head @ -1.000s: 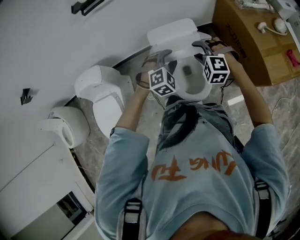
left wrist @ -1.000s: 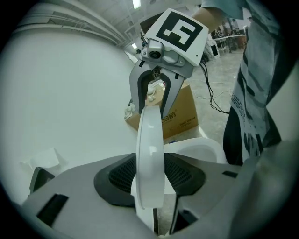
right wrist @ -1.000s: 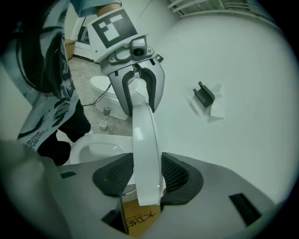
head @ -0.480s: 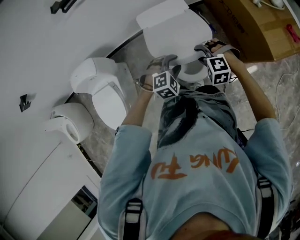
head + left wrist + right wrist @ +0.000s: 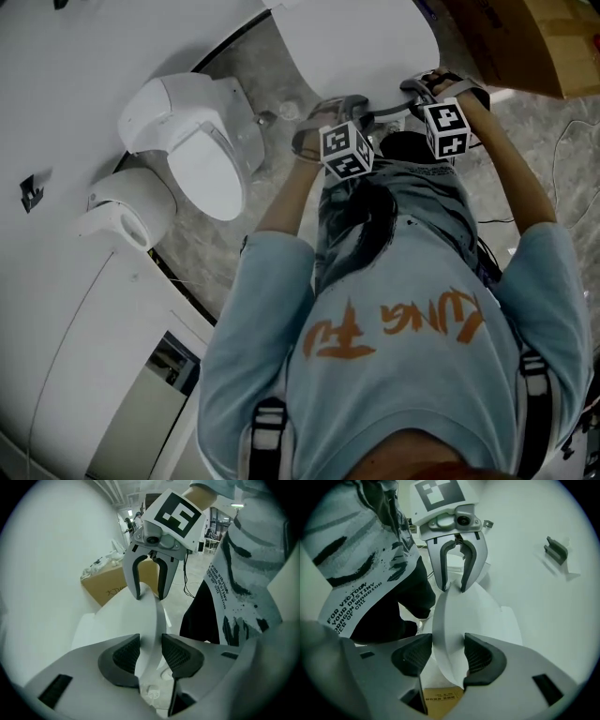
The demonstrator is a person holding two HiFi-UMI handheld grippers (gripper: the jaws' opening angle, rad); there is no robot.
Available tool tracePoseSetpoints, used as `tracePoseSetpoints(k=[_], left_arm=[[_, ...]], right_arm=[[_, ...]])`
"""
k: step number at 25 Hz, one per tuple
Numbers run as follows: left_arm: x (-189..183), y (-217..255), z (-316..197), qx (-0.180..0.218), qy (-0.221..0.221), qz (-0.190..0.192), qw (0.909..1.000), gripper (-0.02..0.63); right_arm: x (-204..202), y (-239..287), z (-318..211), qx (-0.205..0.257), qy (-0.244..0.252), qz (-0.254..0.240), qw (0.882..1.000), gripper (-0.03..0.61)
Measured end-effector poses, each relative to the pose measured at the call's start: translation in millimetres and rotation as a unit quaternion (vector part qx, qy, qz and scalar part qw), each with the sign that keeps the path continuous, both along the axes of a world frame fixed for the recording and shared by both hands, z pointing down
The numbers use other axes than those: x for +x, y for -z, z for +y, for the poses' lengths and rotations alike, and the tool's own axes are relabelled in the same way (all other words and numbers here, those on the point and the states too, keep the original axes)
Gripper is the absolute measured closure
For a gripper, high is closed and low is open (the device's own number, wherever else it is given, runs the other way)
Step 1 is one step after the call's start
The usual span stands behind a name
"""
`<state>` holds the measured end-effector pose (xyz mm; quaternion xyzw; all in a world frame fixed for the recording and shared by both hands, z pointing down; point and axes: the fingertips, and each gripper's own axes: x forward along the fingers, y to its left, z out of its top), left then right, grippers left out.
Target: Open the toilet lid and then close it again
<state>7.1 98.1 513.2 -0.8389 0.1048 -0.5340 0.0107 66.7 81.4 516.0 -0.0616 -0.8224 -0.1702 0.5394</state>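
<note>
The white toilet lid (image 5: 356, 42) lies lowered over the bowl at the top of the head view. Both grippers hold its front edge. My left gripper (image 5: 336, 111) pinches the lid's thin rim (image 5: 140, 616) between its ribbed pads (image 5: 123, 656), and its jaws have just been closing on it. My right gripper (image 5: 417, 94) has the rim (image 5: 459, 616) filling the space between its pads (image 5: 480, 657); its jaws have just been opening a little. Each gripper view shows the other gripper straddling the same edge: the right one (image 5: 149, 592) and the left one (image 5: 454, 585).
A second white toilet (image 5: 192, 141) and another white fixture (image 5: 127, 211) stand to the left along the wall. A cardboard box (image 5: 525, 42) sits at the upper right, also seen as the box (image 5: 105, 585). A cable (image 5: 562, 141) lies on the floor. A dark bracket (image 5: 557, 550) is on the wall.
The lid has swung down from raised, with the bowl showing, to covering the bowl. Both grippers came down with it, still on its front edge.
</note>
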Motion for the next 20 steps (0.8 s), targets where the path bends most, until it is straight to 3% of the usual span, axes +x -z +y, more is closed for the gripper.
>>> tracePoseSetpoints(k=[8, 14, 20], left_arm=[[6.2, -50.6, 25.4, -0.055, 0.019, -0.009, 0.9982, 0.473], [10.5, -97.7, 41.6, -0.076, 0.017, -0.030, 0.9965, 0.470], [14.0, -139.9, 60.9, -0.120, 0.050, -0.031, 0.9911, 0.468]], right_arm=[[3.8, -50.7, 24.5, -0.031, 0.000, 0.007, 1.000, 0.374], [6.4, -96.7, 37.0, -0.054, -0.023, 0.009, 0.998, 0.388], [9.5, -139.6, 56.0, -0.082, -0.052, 0.019, 0.995, 0.391]])
